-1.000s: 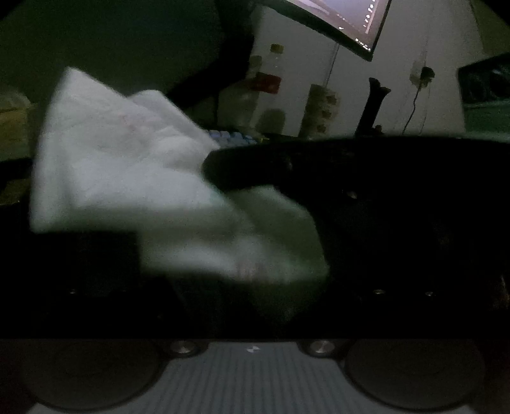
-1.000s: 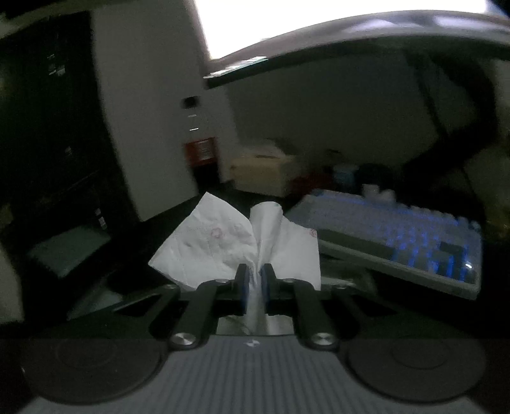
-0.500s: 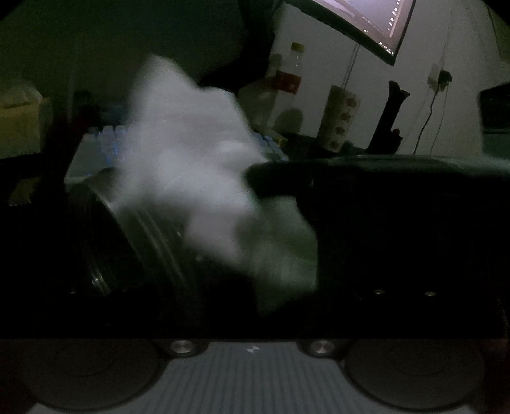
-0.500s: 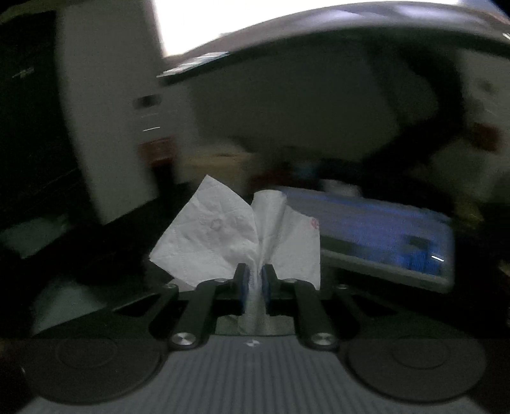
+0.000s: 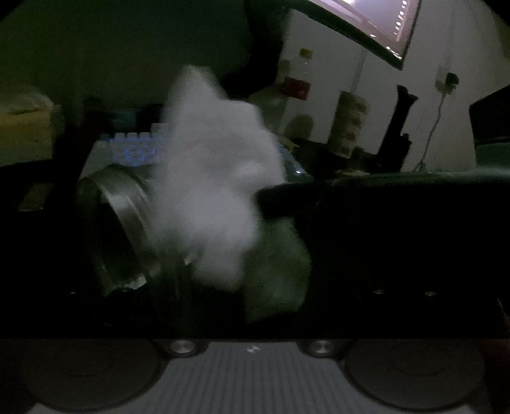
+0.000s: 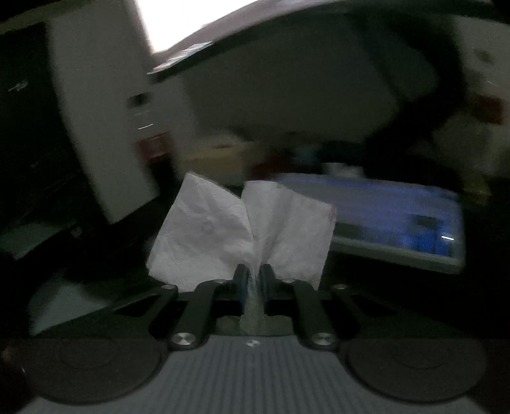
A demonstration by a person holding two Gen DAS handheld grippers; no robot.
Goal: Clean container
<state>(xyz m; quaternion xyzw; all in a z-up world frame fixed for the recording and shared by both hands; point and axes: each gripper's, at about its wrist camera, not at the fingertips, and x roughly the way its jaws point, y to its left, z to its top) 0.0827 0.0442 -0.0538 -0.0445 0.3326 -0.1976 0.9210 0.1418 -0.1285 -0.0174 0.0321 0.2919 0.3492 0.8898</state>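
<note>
The container (image 5: pixel 118 229), a jar with a metal-ringed mouth, lies sideways close in front of the left wrist camera. It keeps its place between the dark, barely visible fingers of my left gripper (image 5: pixel 223 296), which grips it. A white tissue (image 5: pixel 210 191), blurred by motion, presses against the jar just right of the ring. The right gripper's dark body (image 5: pixel 350 207) reaches in from the right behind it. In the right wrist view my right gripper (image 6: pixel 251 270) is shut on the pinched middle of the tissue (image 6: pixel 207 232), which fans out above the fingers.
A keyboard (image 6: pixel 398 223) with blue backlight lies on the dark desk behind the tissue. A monitor (image 5: pixel 366 25) hangs at the upper right. Under it stand a red-labelled bottle (image 5: pixel 296 86) and a paper cup (image 5: pixel 349 124). A beige box (image 6: pixel 216 156) sits at the back.
The tissue has swept from the left to the middle of the left wrist view, uncovering the container's metal ring. The right gripper keeps its hold and has swung sideways.
</note>
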